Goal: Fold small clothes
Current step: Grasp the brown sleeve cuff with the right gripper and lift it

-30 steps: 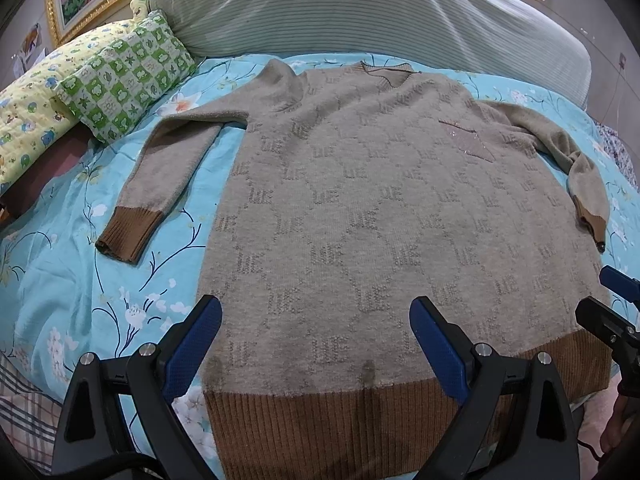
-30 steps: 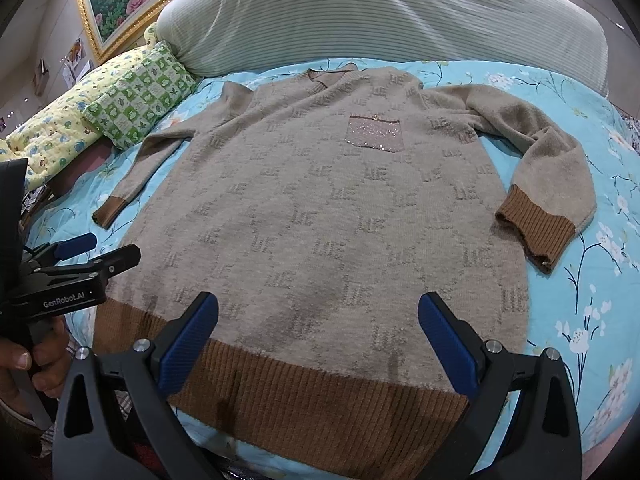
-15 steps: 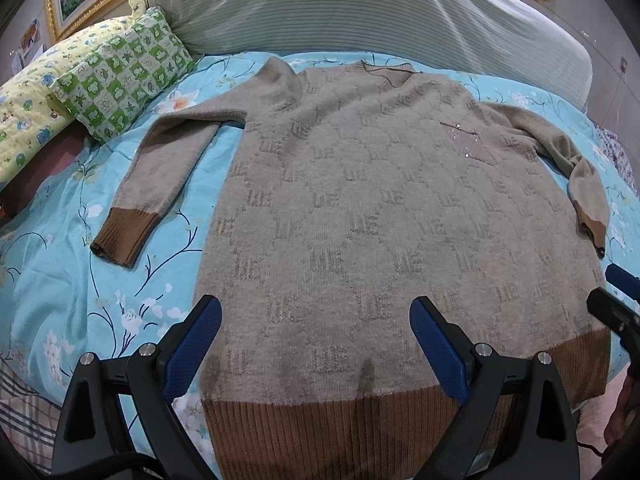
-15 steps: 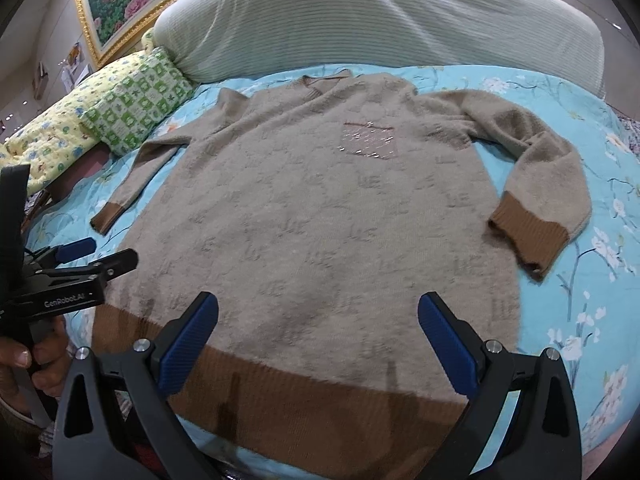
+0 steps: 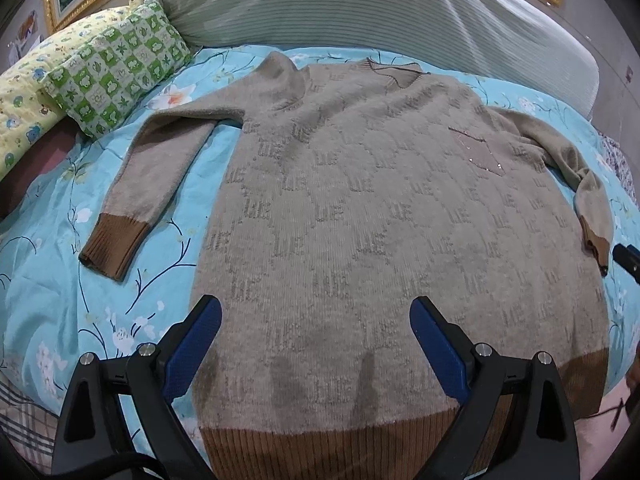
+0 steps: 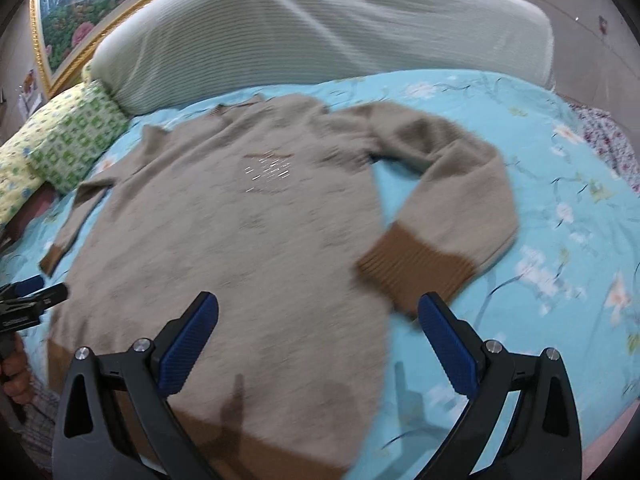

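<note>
A taupe knit sweater [image 5: 360, 220] lies flat and face up on the bed [image 5: 52, 280], spread over a turquoise floral sheet, its neck toward the striped headboard cushion [image 5: 360, 4]. The knit carries a repeating darker letter pattern set in a lattice. The hem [image 5: 320, 452], both cuffs and the neckline are ribbed brown. A small sparkly chest pocket [image 5: 480, 152] sits on the side nearer the right claw. The sleeve on the left side [image 5: 156, 168] runs out from the shoulder and bends down, its cuff resting on the sheet apart from the body. The other sleeve [image 6: 452, 184] bends the same way, its cuff [image 6: 412, 268] lying just beside the body's edge. A green checked pillow [image 5: 116, 68] and a yellow one [image 5: 24, 96] sit near the headboard on the left.

The left claw [image 5: 316, 340] hangs above the lower body of the sweater, fingers spread wide, holding nothing. The right claw [image 6: 318, 340] is likewise wide apart and empty, over the sweater's lower right edge; its view is motion-blurred.
</note>
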Demonstrator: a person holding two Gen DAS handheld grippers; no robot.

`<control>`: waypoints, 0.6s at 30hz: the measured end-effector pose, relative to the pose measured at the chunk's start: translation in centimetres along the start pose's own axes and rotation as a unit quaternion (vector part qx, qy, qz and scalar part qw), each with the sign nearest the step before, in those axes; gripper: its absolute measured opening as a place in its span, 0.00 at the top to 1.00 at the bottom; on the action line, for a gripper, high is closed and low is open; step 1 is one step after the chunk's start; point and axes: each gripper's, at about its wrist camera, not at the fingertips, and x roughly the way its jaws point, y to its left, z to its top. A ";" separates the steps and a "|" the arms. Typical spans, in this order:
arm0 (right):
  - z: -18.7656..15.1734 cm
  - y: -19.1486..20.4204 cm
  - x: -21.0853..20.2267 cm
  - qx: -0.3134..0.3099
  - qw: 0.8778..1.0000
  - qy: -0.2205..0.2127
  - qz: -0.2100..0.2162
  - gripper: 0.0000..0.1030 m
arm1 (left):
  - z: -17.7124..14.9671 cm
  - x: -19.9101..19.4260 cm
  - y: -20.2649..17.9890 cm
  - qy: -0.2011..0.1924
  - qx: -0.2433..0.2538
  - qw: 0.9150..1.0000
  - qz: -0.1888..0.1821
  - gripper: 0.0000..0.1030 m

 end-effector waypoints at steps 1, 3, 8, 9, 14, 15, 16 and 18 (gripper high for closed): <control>0.4 -0.6 0.3 -0.004 1.000 -0.005 0.003 0.03 | 0.2 0.1 0.0 0.001 -0.001 1.000 -0.001 0.07; 1.0 -1.6 1.0 -0.018 1.000 -0.005 0.002 0.10 | 0.5 0.4 -0.1 0.004 0.001 1.000 -0.002 0.07; 1.3 -2.7 3.2 -0.056 0.998 0.044 0.002 0.27 | 1.7 1.1 -0.4 0.003 0.005 1.000 0.002 0.07; 1.1 -2.8 3.8 -0.065 0.996 0.056 0.003 0.27 | 1.9 1.3 -0.5 0.005 0.004 1.000 0.001 0.07; 0.6 -5.2 5.6 -0.036 0.996 0.082 0.000 0.55 | 2.6 2.5 -1.0 0.016 0.008 1.000 -0.002 0.07; 0.7 -5.7 5.6 -0.022 0.996 0.081 0.004 0.62 | 2.7 2.6 -1.1 0.015 0.010 1.000 -0.003 0.07; 1.0 -6.2 5.6 -0.009 0.997 0.082 0.005 0.83 | 2.8 2.7 -1.2 0.016 0.012 1.000 -0.002 0.07; 1.5 -7.3 5.1 0.036 0.996 0.075 0.043 0.95 | 3.0 2.9 -1.3 0.014 0.016 1.000 -0.005 0.07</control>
